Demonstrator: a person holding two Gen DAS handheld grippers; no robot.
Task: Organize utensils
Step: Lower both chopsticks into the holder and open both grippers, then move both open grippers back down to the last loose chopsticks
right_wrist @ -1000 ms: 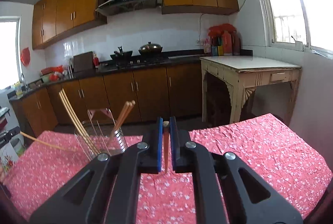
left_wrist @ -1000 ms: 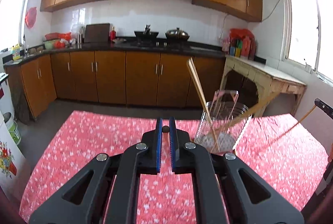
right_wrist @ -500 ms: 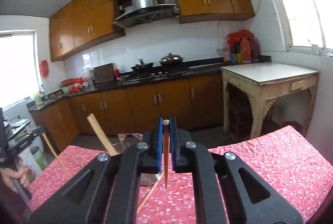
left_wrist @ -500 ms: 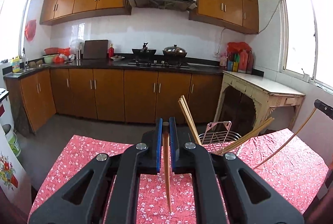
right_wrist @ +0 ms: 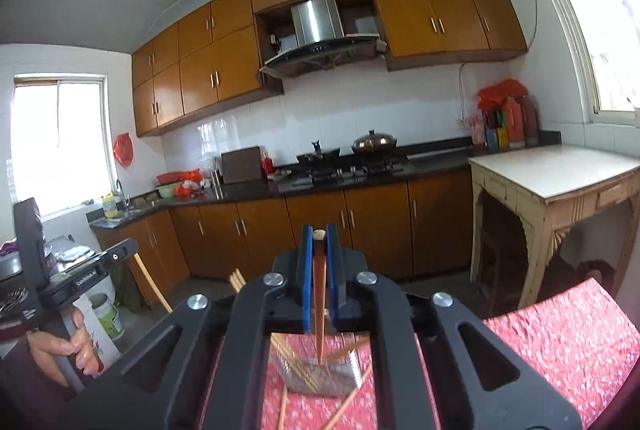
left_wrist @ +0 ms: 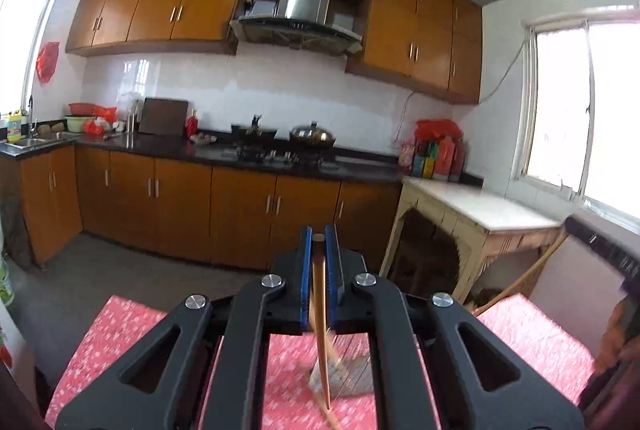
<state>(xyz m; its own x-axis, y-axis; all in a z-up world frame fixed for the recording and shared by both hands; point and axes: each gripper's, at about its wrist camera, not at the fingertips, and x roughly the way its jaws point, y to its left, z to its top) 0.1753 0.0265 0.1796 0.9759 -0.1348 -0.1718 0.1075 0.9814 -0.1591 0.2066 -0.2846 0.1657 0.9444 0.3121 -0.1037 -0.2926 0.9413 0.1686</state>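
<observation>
We hold the left gripper (left_wrist: pixel 316 242) with its blue-padded jaws clamped on a slim brown wooden chopstick (left_wrist: pixel 320 314); its blunt top sits level with the jaw tips and the shaft hangs down between the black arms, its point below and behind the jaws. Beneath that point, low between the arms, we see the wire-mesh utensil basket (left_wrist: pixel 352 378), blurred, standing on the red floral tablecloth (left_wrist: pixel 120 334).

Our right gripper (right_wrist: pixel 318 244) has its own blue pads pressed shut on a second brown wooden chopstick (right_wrist: pixel 319 310), pale tip flush with the jaw tips, shaft dropping straight down behind them. Directly under its lower end sits the same mesh basket (right_wrist: pixel 320 374), with several pale chopsticks (right_wrist: pixel 292 362) leaning in it and fanning out to either side of the jaws. More chopsticks stick up to the left of the jaws, their ends showing above the left arm.

Far left of the right jaws, we see the left gripper's black body from the side with a hand (right_wrist: pixel 60 346) around its handle, a chopstick slanting down from it. Ahead of both jaws stand orange-brown kitchen cabinets (left_wrist: pixel 240 210).
</observation>
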